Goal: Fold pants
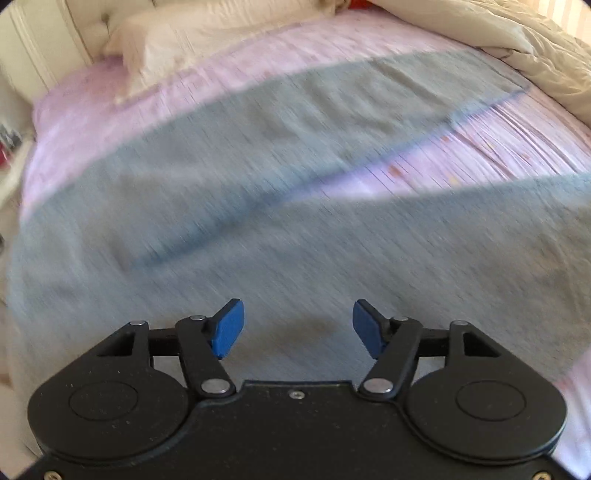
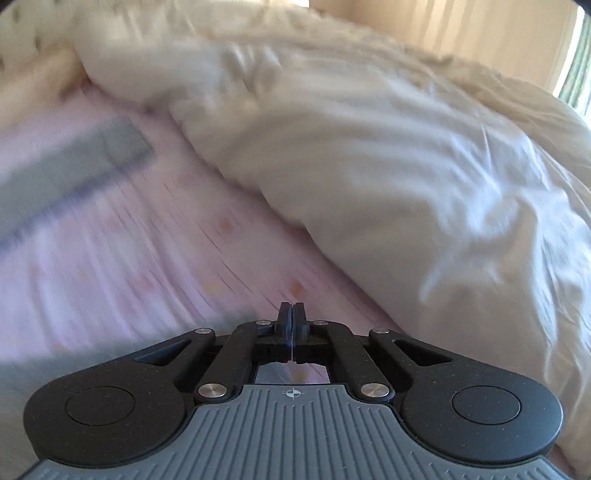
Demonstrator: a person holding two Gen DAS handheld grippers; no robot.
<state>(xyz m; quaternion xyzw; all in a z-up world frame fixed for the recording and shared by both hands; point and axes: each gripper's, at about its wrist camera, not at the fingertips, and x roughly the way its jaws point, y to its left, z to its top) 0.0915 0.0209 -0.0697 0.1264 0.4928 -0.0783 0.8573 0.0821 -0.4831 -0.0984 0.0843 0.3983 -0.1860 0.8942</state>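
Grey-blue pants [image 1: 258,155] lie spread flat on the pink bedsheet [image 1: 461,158], the two legs running away toward the upper right with a gap of sheet between them. My left gripper [image 1: 298,328] is open and empty, hovering over the near, wide part of the pants. In the right wrist view one pant leg end [image 2: 85,158] shows at the left, and a blurred grey patch of the pants [image 2: 44,365] lies low left. My right gripper [image 2: 291,321] is shut with nothing visible between its pads, above the pink sheet [image 2: 184,258]. Both views are motion-blurred.
A bunched cream duvet [image 2: 406,166] fills the right side of the bed; it also shows in the left wrist view [image 1: 535,48]. A cream pillow [image 1: 177,40] and tufted headboard [image 1: 92,22] stand at the far end. The bed's left edge meets a white nightstand [image 1: 11,162].
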